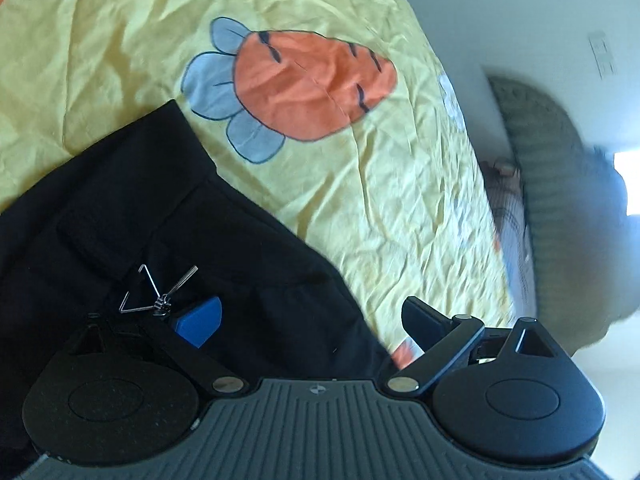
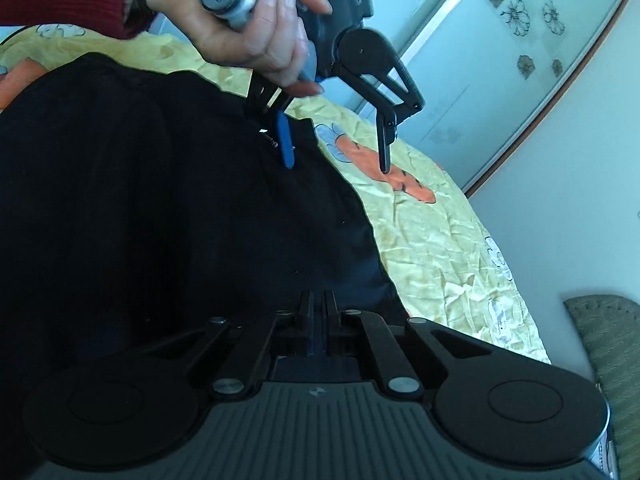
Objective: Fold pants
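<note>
Black pants [image 1: 120,220] lie on a yellow bedsheet with carrot prints [image 1: 320,88]. My left gripper [image 1: 312,316] is open just above the pants' edge, one finger over the black cloth, the other over the sheet. The right wrist view shows the left gripper [image 2: 336,162] from outside, held by a hand, jaws wide apart. My right gripper [image 2: 318,304] has its jaws closed together, and the pants [image 2: 160,208] fill the view right in front of them; I cannot see whether cloth is pinched.
The bed's edge runs along the right [image 2: 500,280]. A green cushion or seat [image 2: 612,340] stands beside the bed. A sliding door with flower decals [image 2: 500,40] is behind it.
</note>
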